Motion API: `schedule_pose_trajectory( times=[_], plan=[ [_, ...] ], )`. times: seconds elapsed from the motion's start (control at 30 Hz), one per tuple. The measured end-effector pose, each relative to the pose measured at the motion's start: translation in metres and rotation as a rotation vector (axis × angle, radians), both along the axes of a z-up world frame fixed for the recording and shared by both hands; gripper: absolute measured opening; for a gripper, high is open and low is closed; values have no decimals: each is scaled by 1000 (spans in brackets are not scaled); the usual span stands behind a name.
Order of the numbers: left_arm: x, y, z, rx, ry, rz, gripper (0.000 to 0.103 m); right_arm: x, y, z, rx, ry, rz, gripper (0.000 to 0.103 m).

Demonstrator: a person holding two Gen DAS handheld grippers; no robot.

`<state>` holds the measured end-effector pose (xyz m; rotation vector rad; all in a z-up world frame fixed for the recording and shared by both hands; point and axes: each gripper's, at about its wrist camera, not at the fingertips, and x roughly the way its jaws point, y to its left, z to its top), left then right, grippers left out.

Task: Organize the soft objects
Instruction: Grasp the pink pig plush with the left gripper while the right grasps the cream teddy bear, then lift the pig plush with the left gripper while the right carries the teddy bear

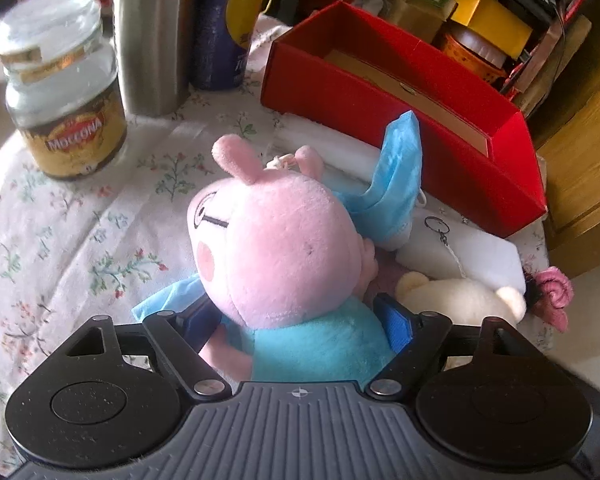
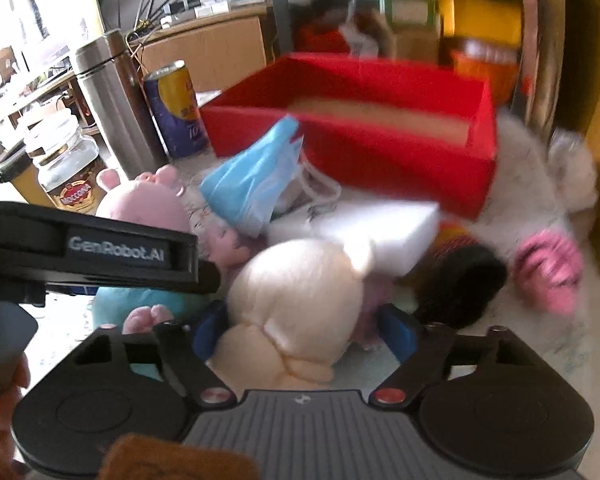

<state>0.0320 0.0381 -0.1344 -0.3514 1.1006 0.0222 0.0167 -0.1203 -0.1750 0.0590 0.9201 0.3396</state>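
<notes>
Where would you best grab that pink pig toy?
Probably around its blue body, from above and behind, as the left gripper is placed. The pig has a big round head that would likely slip; the body is narrower and squashes.

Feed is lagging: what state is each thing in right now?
Pink pig plush: between left gripper fingers.
Cream plush: between right gripper fingers.
Red box: open, no plush inside.
Coffee jar: upright, lidded.
Steel flask: upright.
Can: upright.
</notes>
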Motion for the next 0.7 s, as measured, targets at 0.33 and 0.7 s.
schedule_pose_trajectory(
  times=[0.33,0.7],
  plan=[
    [0,3,0,-39,24,-7,72,2,-5,1,88,60,-2,26],
    [-29,10,32,-6,-23,-12,69,-21,-31,39,204,33,-46,25]
  ],
)
